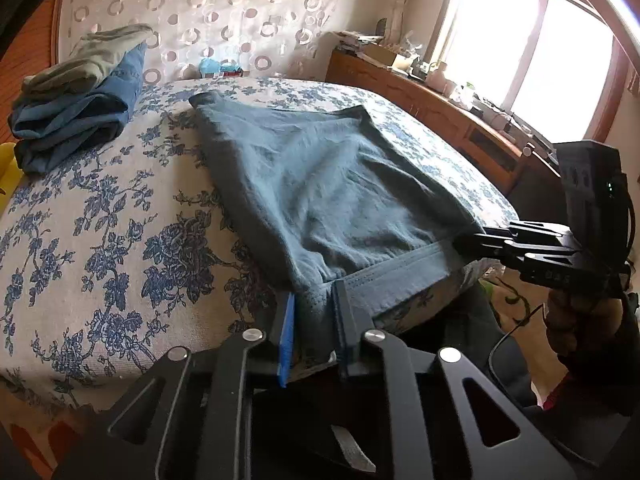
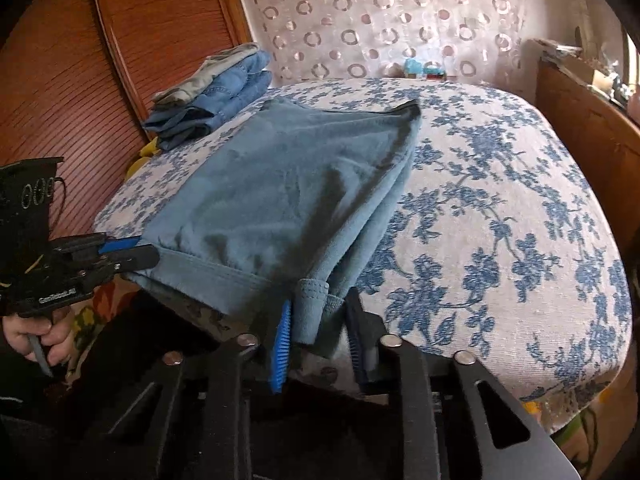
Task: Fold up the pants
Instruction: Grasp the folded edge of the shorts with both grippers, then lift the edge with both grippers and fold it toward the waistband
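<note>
Blue-grey pants (image 1: 320, 184) lie folded on the floral bed (image 1: 100, 220), near edge at the bed's front. My left gripper (image 1: 314, 312) has its jaws around the near left corner of the pants with a small gap; in the right wrist view it (image 2: 136, 254) is pinched on that corner. My right gripper (image 2: 318, 320) straddles the near right corner of the pants (image 2: 280, 200), cloth between the fingers; in the left wrist view it (image 1: 468, 242) is closed on the hem.
A pile of folded jeans and a grey garment (image 1: 76, 96) sits at the bed's far left corner. A wooden cabinet (image 1: 440, 112) with clutter stands to the right under a bright window. A wooden wardrobe (image 2: 80, 60) is on the left.
</note>
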### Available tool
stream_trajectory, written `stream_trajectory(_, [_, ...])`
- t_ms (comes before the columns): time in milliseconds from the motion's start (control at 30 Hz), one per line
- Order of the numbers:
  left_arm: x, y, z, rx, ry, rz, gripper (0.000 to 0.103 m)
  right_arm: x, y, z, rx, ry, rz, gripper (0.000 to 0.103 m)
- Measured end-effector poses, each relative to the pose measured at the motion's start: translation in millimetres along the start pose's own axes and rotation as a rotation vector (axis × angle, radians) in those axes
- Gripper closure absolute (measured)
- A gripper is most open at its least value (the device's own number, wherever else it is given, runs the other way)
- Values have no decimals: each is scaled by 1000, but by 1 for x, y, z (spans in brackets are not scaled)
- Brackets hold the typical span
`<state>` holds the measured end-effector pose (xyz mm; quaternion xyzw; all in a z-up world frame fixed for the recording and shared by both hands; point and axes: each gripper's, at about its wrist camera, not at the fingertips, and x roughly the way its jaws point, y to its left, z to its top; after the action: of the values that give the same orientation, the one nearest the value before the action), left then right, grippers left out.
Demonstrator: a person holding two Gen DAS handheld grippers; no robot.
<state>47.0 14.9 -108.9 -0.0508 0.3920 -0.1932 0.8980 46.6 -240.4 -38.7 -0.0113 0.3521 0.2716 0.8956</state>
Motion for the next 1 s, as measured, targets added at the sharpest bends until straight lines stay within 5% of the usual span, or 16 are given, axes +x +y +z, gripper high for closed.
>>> stream_trajectory(633, [-60,-18,32,29,-165,-57,87,-50,-9,7,21,-134,98,85])
stream_trajectory(1000, [-24,6,76,0,-175,-9,87,-21,-27,50,76,-197,89,85])
